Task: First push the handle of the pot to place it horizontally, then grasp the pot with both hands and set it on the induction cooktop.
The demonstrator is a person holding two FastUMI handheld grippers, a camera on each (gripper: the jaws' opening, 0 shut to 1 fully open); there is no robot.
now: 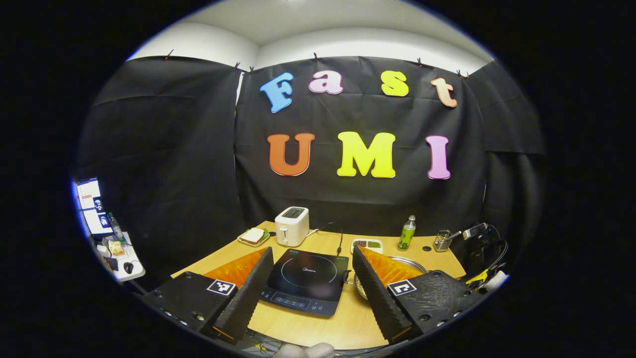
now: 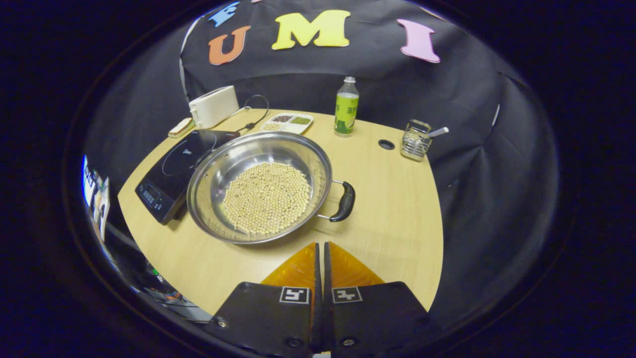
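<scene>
Right gripper view: the right gripper (image 2: 320, 248), fingers pressed together on nothing, hangs just short of the steel pot (image 2: 218, 174) of beans, its black handle (image 2: 344, 201) untouched. Beyond, beside the pot, lies the induction cooktop (image 2: 174, 171). The left gripper (image 1: 308, 263) gapes wide, empty. Nothing begun: pushing, grasping and placing remain.

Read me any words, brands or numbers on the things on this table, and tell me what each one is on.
Nothing reads clearly.
Induction cooktop: mark on the glass and panel print, too small.
Green bottle: label blurred.
Left tongs and right tongs: square coded markers, no words.
</scene>
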